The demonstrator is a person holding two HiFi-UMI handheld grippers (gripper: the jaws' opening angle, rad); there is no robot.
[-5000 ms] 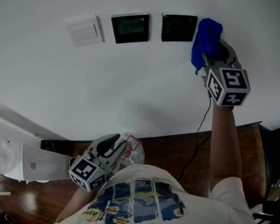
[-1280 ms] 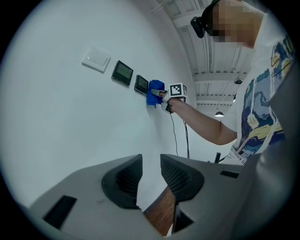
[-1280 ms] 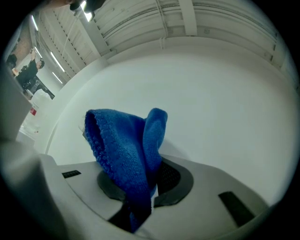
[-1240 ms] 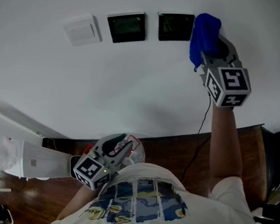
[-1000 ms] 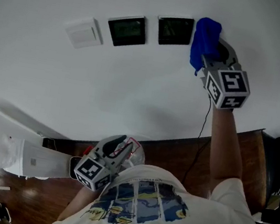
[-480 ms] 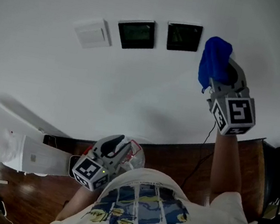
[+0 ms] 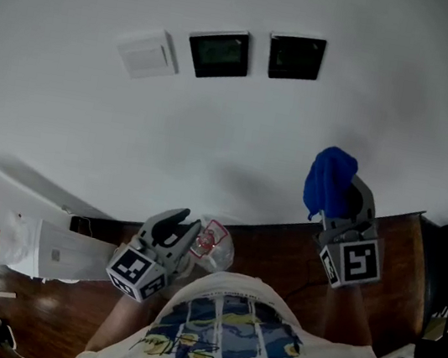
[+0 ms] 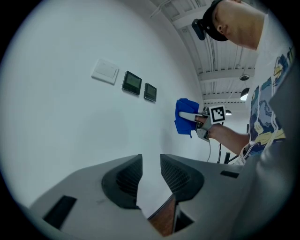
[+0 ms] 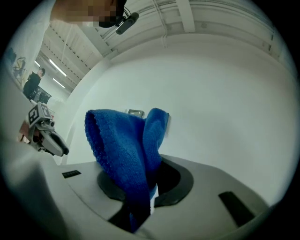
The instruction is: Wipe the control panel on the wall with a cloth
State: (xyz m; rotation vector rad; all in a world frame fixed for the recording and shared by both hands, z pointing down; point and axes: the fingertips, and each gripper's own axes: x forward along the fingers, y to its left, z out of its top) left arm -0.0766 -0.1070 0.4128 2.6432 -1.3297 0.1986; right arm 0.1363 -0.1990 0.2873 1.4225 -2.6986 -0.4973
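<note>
The right tongs (image 7: pixel 341 204) pinch a blue cloth (image 7: pixel 330 181). The cloth is bunched and folded over, and its long axis runs along the tongs, with the free end pointing up at the white wall (image 7: pixel 240 134). It hangs well below the control panel (image 7: pixel 295 57) and touches neither the panel nor the wall. A second dark panel (image 7: pixel 219 52) and a white switch plate (image 7: pixel 147 53) sit in a row to the panel's left. The left tongs (image 7: pixel 180 228) are low by the person's chest, slightly spread and holding nothing.
</note>
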